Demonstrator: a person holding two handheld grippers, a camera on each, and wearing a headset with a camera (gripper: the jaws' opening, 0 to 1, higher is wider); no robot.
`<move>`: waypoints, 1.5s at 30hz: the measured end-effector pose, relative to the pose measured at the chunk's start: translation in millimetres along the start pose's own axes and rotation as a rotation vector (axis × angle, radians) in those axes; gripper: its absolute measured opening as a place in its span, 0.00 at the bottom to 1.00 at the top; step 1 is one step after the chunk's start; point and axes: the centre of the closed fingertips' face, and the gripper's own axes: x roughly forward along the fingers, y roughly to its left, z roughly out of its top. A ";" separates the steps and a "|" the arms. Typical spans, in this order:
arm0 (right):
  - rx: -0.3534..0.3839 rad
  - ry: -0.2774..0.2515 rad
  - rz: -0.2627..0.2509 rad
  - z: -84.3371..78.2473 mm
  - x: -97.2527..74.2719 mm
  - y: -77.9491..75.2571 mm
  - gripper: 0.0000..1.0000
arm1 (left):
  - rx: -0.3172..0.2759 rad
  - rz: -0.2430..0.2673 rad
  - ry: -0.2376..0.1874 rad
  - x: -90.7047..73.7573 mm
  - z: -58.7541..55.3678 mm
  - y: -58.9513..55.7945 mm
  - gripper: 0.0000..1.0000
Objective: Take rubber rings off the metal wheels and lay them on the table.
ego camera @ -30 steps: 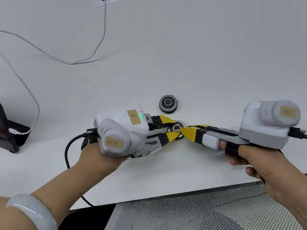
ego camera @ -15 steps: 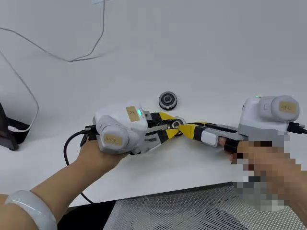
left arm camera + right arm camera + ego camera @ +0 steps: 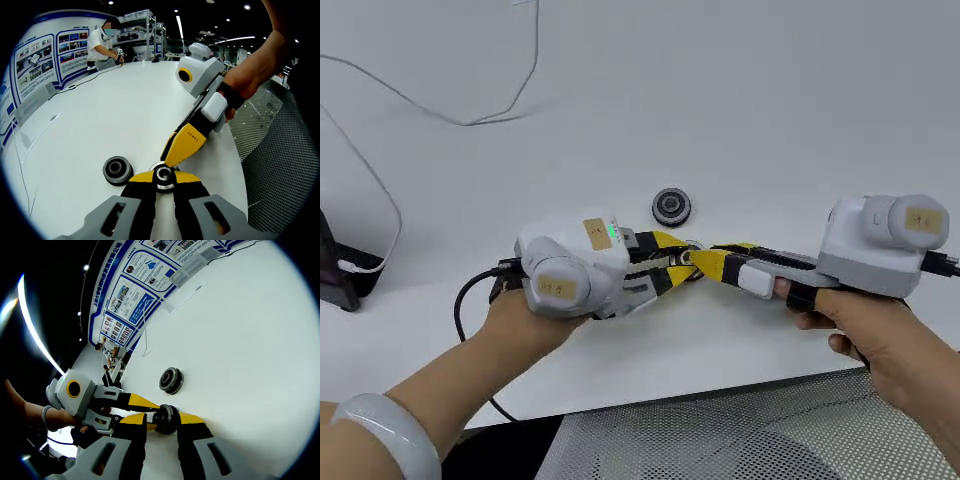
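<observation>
Black rubber ring (image 3: 155, 174), seated on the rim of a small metal wheel (image 3: 688, 261) with a bright hub. The wheel is lifted just clear of the white table (image 3: 770, 120), near its front edge, and gripped from two sides at once.

Left gripper (image 3: 164, 178): yellow-tipped jaws pressed together on the wheel, one to each side of it. Right gripper (image 3: 166, 420): jaws likewise closed on the same wheel from the opposite direction. We cannot tell whether either pair bears on rubber or on metal.

Handling, as we judge it: the wheel is stiff, hard and light enough for one gripper to carry. The ring is soft and stretchy, probably snug in its groove, and grippy rather than slick. We would hold the wheel by its flat faces or hub with one gripper and catch the ring at its outer edge with the other, peeling it sideways. A pinch across the tread would only clamp the ring on harder.

Second wheel (image 3: 671, 206): lies on the table just beyond the grippers, its dark ring still on.
</observation>
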 end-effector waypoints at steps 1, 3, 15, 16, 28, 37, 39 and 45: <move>-0.003 0.006 -0.001 -1.3 1.1 0.1 0.25 | 0.001 0.000 0.000 0.0 0.0 0.0 0.12; -0.005 0.012 0.001 -2.7 2.0 0.6 0.25 | 0.000 0.000 0.000 0.0 -0.2 0.1 0.12; -0.012 0.008 0.006 -3.0 1.6 2.5 0.29 | -0.004 0.004 -0.002 -0.1 -0.4 -0.1 0.12; -0.015 0.010 0.006 -3.8 2.2 2.6 0.29 | -0.004 0.004 -0.002 -0.1 -0.2 -0.2 0.12; -0.013 0.004 0.004 -1.0 1.6 2.4 0.30 | -0.004 0.004 -0.003 -0.3 0.3 -0.5 0.12; -0.004 0.026 0.009 -4.9 0.1 4.0 0.31 | -0.005 0.004 -0.004 -0.2 0.5 -0.7 0.12; -0.012 0.022 0.010 -4.8 -0.1 5.0 0.30 | -0.006 0.005 -0.005 -0.2 0.9 -0.9 0.12; -0.003 0.031 0.008 -7.4 1.5 2.5 0.31 | -0.007 0.005 -0.006 -0.3 0.3 -0.5 0.12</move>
